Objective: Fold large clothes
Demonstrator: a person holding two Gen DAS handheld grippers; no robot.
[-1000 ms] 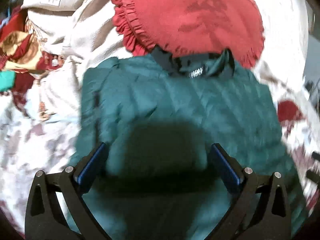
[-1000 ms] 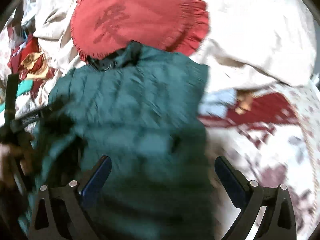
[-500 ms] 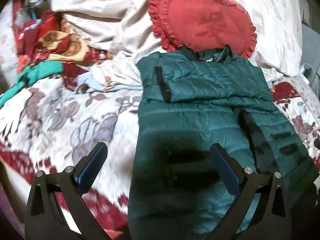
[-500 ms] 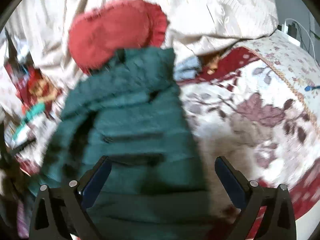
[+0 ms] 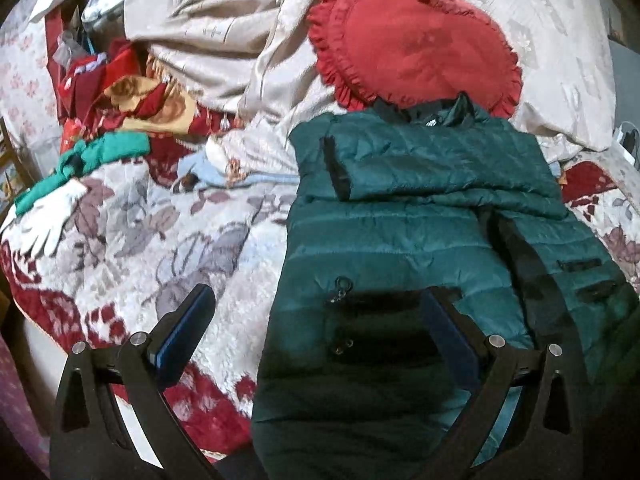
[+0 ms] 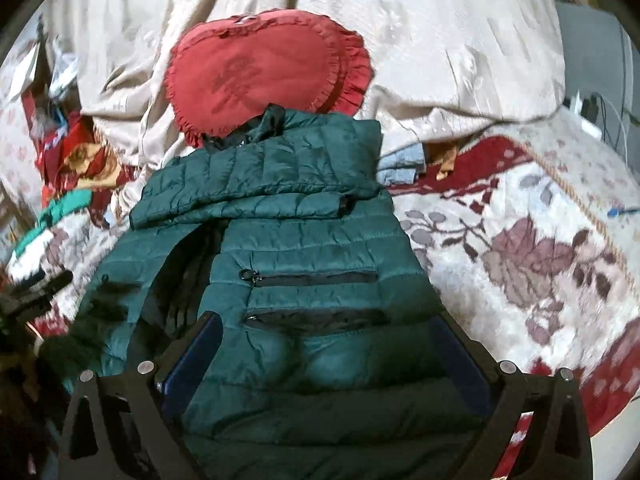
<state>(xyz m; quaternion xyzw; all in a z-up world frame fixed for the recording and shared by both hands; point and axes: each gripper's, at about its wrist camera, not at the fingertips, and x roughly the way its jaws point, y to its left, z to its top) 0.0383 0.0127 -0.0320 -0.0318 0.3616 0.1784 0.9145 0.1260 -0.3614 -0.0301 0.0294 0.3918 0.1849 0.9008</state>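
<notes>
A dark green quilted jacket (image 5: 420,216) lies flat on a floral blanket, collar at the far end, both sleeves folded across the chest. It also shows in the right wrist view (image 6: 296,248). My left gripper (image 5: 316,320) is open and empty, above the jacket's lower left hem. My right gripper (image 6: 324,344) is open and empty, above the jacket's lower right part, near the zip pockets. Neither touches the fabric as far as I can see.
A red frilled heart cushion (image 5: 412,52) lies behind the collar on a beige quilt (image 5: 224,32). Red and teal clothes (image 5: 104,120) are piled at the left. The floral blanket (image 6: 520,264) spreads to the right. The other gripper (image 6: 28,296) shows at far left.
Both grippers have pulled back toward the jacket's hem end and away from the fabric, so more of the jacket and bed shows. The sleeves now lie folded across the chest.
</notes>
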